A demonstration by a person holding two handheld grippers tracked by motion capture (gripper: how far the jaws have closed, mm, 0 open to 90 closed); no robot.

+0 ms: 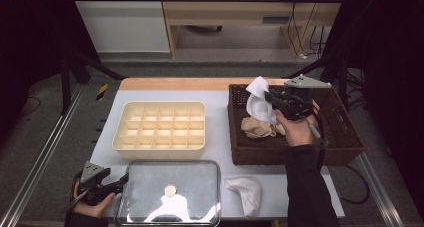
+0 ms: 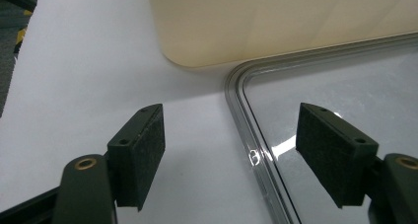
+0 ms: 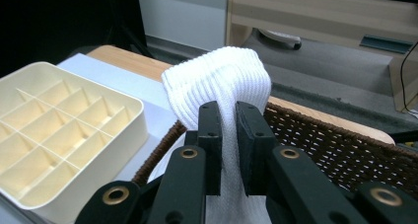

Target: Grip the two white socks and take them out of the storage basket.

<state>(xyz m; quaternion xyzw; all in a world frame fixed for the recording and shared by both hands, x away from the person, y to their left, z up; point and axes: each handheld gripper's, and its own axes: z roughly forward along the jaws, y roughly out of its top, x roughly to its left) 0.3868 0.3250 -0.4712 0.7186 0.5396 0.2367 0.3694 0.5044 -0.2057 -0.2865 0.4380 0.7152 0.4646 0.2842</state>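
right gripper (image 3: 227, 150) (white sock (image 3: 219, 88) pinched) above basket rim (image 3: 315, 130)

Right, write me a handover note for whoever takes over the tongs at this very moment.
Right tongs: shut on a white sock, lifted above the wicker basket.
Left tongs: open, holding nothing, straddling the near left edge of the clear lid.
Things: cream divider box sits left of the basket, and every compartment that can be seen is empty. A beige sock lies in the basket. Another white sock lies on the table, right of the lid.
Done: one sock picked up.
Left, probably: put the socks into the compartments, then perhaps fit the lid.
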